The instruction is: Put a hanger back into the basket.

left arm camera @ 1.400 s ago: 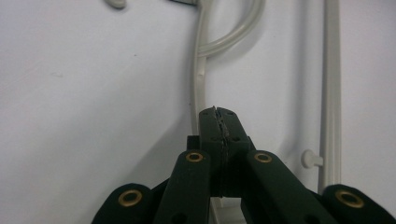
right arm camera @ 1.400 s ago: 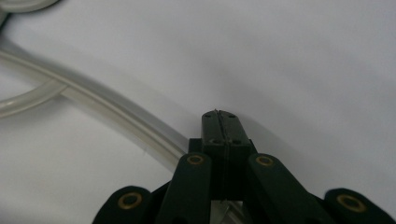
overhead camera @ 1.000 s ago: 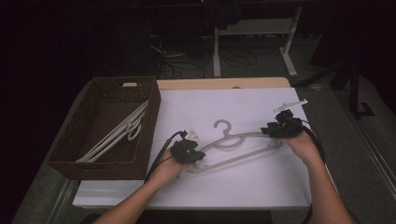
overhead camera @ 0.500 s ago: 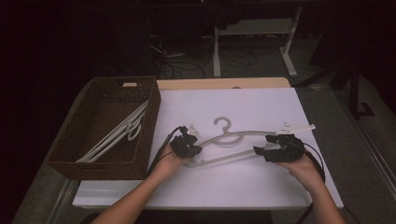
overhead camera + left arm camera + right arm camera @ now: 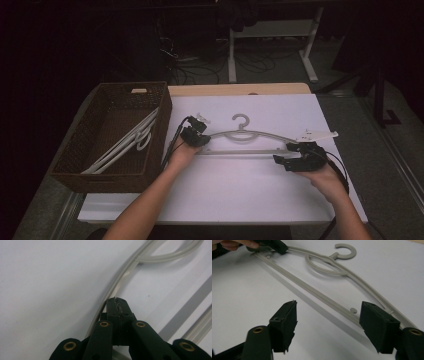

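A pale grey plastic hanger (image 5: 250, 142) lay across the middle of the white surface (image 5: 240, 190), its hook at twelve o'clock and its bar running from nine to three. The left gripper (image 5: 196, 137), held in the person's left hand (image 5: 182, 154), gripped the hanger's nine o'clock end; in the left gripper view its fingers (image 5: 117, 312) stood pressed together on the hanger's curved arm (image 5: 120, 282). The right gripper (image 5: 300, 157), held in the right hand (image 5: 327, 175), sat just beside the hanger's three o'clock end; in the right gripper view its fingers (image 5: 284, 322) were spread wide, apart from the hanger (image 5: 324, 297), whose bar passed between and beyond them. That same view showed the left gripper (image 5: 270, 244) clamped on the far end. A small white clip-like piece (image 5: 317, 134) lay on the surface at two o'clock from the right gripper. A dark wicker basket (image 5: 70, 165) stood at the surface's nine o'clock edge with several white hangers (image 5: 127, 142) leaning inside it. A pale label (image 5: 139, 90) showed on the basket's far rim, its writing too small to read.
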Motion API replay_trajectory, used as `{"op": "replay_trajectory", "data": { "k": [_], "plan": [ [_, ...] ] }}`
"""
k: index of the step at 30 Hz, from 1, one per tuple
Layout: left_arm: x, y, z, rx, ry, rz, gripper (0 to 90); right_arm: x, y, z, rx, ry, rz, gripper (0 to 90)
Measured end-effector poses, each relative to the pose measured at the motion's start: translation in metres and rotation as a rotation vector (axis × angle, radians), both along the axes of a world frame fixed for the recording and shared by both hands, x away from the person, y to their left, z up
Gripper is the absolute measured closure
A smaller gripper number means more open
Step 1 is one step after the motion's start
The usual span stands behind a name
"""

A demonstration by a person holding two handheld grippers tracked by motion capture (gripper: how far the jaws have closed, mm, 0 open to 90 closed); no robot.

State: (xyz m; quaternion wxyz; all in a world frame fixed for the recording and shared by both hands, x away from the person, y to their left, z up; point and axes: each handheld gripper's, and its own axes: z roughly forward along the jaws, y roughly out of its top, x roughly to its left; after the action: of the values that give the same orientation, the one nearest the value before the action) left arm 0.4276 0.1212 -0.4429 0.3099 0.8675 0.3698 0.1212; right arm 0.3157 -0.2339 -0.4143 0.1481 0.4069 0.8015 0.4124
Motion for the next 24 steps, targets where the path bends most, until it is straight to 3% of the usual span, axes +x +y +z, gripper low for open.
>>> {"op": "replay_trajectory", "data": {
  "k": [4,9,12,16,19,24],
  "plan": [
    [-0.012,0.003,0.013,-0.059,-0.001,-0.044,77.3,0.011,-0.011,0.004,-0.013,0.005,-0.025,48.4],
    [-0.035,0.008,0.03,-0.133,0.002,-0.136,60.6,0.036,-0.028,0.003,-0.068,0.041,-0.086,69.8],
    [-0.05,0.011,0.034,-0.171,0.007,-0.181,55.3,0.053,-0.039,0.0,-0.102,0.06,-0.122,79.2],
    [-0.067,0.015,0.031,-0.222,0.031,-0.224,48.3,0.071,-0.05,-0.006,-0.088,0.094,-0.147,82.8],
    [-0.077,0.017,0.025,-0.225,0.048,-0.249,44.0,0.078,-0.057,-0.012,-0.081,0.11,-0.163,81.7],
    [-0.085,0.021,0.021,-0.238,0.053,-0.257,42.5,0.081,-0.06,-0.024,-0.138,0.131,-0.184,88.2]
  ]
}}
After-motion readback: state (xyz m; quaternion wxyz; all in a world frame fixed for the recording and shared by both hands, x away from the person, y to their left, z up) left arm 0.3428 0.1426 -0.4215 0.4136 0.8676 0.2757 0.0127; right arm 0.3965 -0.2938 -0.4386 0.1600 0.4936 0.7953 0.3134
